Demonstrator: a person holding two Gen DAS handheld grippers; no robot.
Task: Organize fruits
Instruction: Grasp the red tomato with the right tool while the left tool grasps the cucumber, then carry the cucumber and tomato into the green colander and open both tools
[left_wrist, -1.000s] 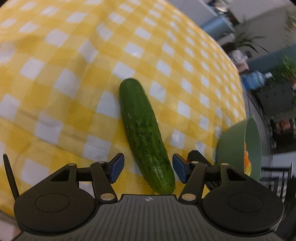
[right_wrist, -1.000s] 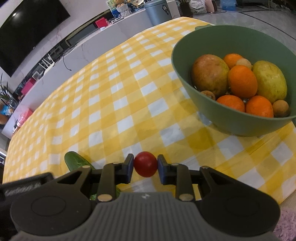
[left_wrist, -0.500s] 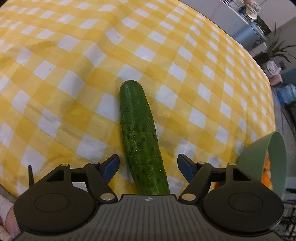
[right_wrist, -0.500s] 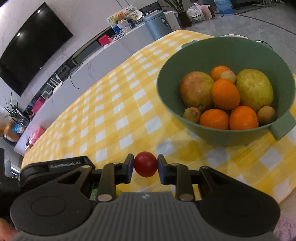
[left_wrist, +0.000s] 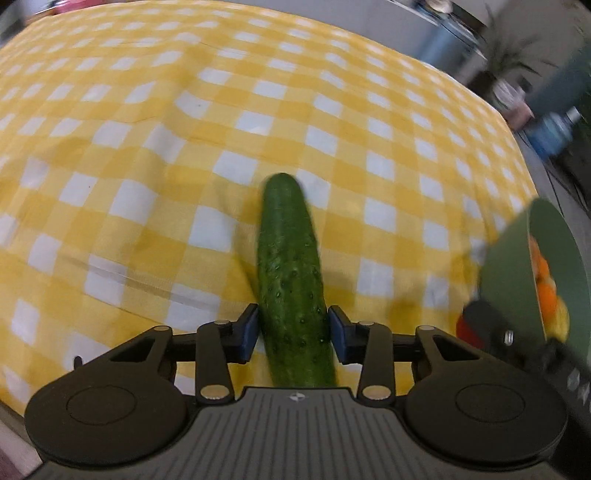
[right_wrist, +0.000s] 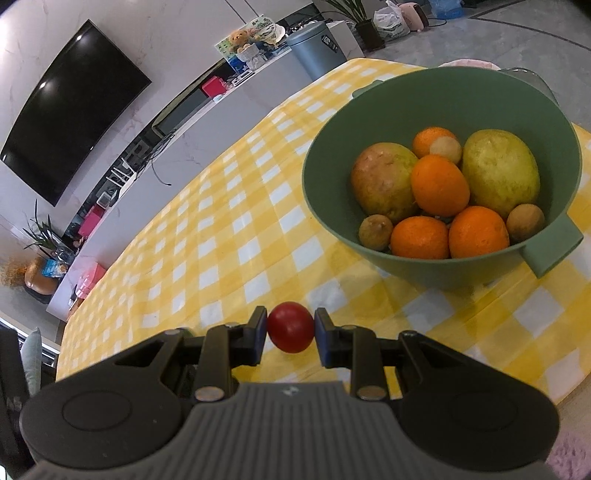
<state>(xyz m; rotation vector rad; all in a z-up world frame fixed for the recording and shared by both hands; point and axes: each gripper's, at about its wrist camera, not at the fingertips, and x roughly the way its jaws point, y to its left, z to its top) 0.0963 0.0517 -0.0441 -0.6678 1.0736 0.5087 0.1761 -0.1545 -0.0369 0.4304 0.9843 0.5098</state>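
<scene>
Two pickups in hand at once, both apparently headed for the green bowl (right_wrist: 439, 110). Left tool (left_wrist: 293, 334): its blue pads sit against both flanks of the cucumber (left_wrist: 291, 273), near its close end, so it reads as clamped on it; the long body runs straight ahead from the tool over the yellow-checked cloth on the counter (left_wrist: 147, 155). Picture is motion-blurred; cannot tell whether the cucumber is off the cloth or resting on it. Right tool (right_wrist: 290, 332): closed on a small red tomato (right_wrist: 290, 326), held between the pads and above the cloth. Bowl lies ahead and to the right of the right tool, near but apart; from the left tool it shows only as a green rim (left_wrist: 517, 258) at far right. Bowl already holds oranges (right_wrist: 439, 184), two large yellow-green fruits, perhaps mangoes (right_wrist: 498, 173), and small brown round ones. Judgement: grasp step done for the tomato, carry step current. Next move for the right side calls for travel forward-right over the rim, then opening the tool low over the fruit so the tomato does not bounce out. The cucumber, gripped near one end, may droop or swing when lifted; bowl is fairly full, so it would likely have to lie across the pile.
</scene>
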